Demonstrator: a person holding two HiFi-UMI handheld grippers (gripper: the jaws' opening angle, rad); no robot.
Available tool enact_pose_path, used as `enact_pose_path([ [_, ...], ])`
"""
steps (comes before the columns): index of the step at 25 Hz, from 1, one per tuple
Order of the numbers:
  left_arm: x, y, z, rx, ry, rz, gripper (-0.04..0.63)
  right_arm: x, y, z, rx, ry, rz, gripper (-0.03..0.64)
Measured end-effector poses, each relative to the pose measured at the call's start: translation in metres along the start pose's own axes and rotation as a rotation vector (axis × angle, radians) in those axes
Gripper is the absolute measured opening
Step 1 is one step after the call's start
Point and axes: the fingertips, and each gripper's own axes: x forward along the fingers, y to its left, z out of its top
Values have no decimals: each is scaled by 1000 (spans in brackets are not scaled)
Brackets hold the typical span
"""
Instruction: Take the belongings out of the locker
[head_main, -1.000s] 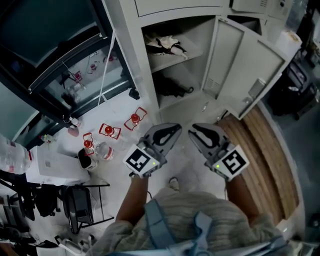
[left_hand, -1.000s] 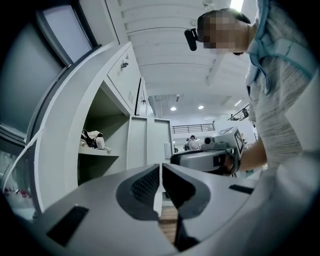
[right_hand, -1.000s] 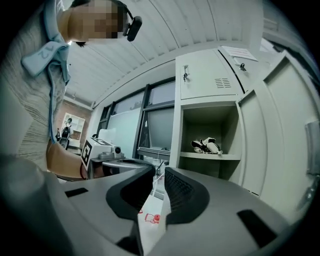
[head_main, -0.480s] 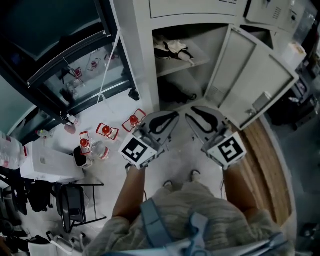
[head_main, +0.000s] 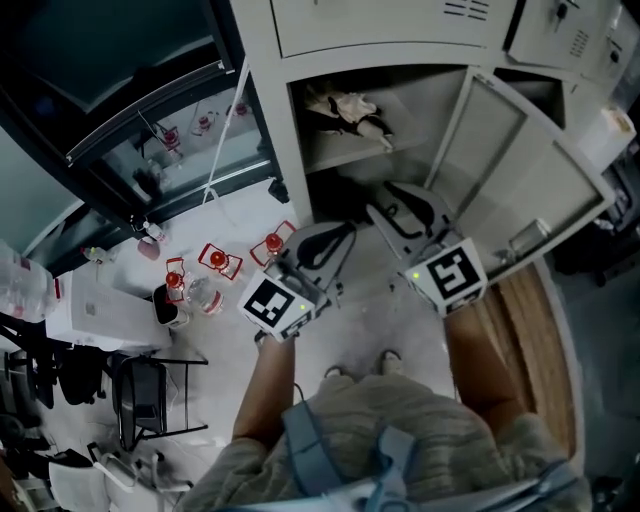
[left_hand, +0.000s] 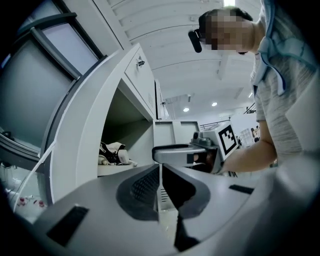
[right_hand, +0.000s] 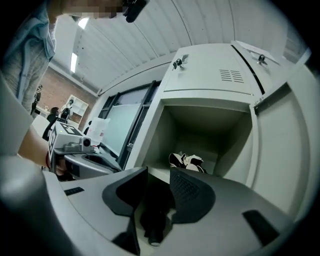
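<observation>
Inside the open locker (head_main: 285, 130), two belongings are waiting: one black-and-white bundle (head_main: 350, 105) is lying on its shelf (head_main: 335, 152), and one dark bundle (right_hand: 154, 217) is sitting below it. The right tool (right_hand: 159, 173) is pointing into the locker's lower space, jaws apart, gripping nothing. The left tool (left_hand: 159, 169) is hanging outside the locker, jaws together, empty. Closing early is likely risking a pinch of loose fabric, letting the dark bundle slip.

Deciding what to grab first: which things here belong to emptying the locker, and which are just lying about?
Job:
black-and-white bundle on the shelf
dark item below it

Lying about:
red-topped containers
white box
black chair
</observation>
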Motion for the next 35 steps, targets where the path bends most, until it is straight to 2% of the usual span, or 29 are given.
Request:
enact_pose_path([
  [9,20,2,-5,-17,6,30,6,37,-38,0,-74,40,-14,150],
  [21,25,8,-15,-36,31,49,6,71,-82,-8,-116,57,-99,175],
  [35,21,8,-18,-58,31,44,6,102,-97,-22,-179,147,-125,176],
])
